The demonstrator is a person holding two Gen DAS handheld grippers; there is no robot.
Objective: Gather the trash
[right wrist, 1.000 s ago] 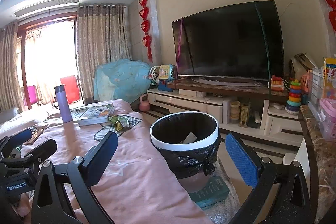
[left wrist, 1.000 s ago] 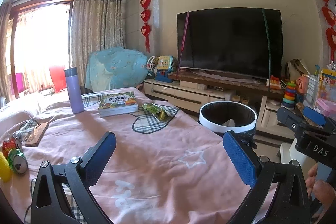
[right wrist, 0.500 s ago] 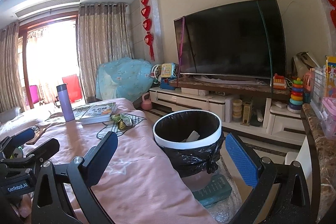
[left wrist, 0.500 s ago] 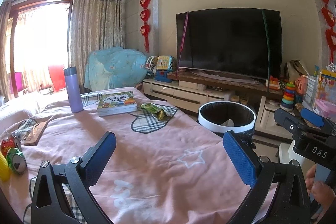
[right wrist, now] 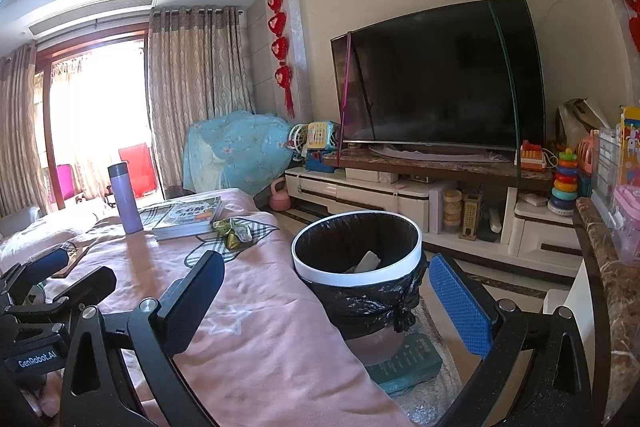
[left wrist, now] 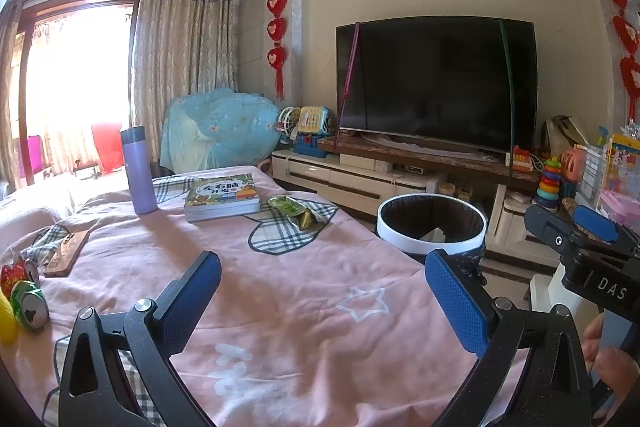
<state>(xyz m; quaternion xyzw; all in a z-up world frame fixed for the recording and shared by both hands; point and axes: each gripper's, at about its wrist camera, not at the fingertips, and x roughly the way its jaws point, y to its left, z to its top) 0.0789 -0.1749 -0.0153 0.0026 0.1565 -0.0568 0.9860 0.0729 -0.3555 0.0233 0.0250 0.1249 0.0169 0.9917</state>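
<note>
A crumpled green snack wrapper (left wrist: 296, 211) (right wrist: 234, 231) lies on the pink-clothed table beside a book. Two crushed cans (left wrist: 28, 303) sit at the table's left edge. A round bin (left wrist: 432, 250) (right wrist: 354, 277) with a white rim and black liner stands off the table's right side, with a scrap of paper (right wrist: 368, 261) inside. My left gripper (left wrist: 324, 291) hangs open over the middle of the cloth, holding nothing. My right gripper (right wrist: 328, 295) is open too, its fingers framing the bin from the near side. Each gripper shows in the other's view (left wrist: 572, 223) (right wrist: 70, 273).
A purple bottle (left wrist: 138, 171), a picture book (left wrist: 222, 193) and a wooden block (left wrist: 66, 253) share the table. Behind the bin run a TV cabinet (right wrist: 360, 191) and a large TV (right wrist: 440, 75). A green box (right wrist: 404, 363) lies under the bin. A marble counter (right wrist: 608, 267) runs along the right.
Both grippers have stayed open and nearly in place. The right wrist view has tilted slightly; the wrapper, cans and bin have not moved.
</note>
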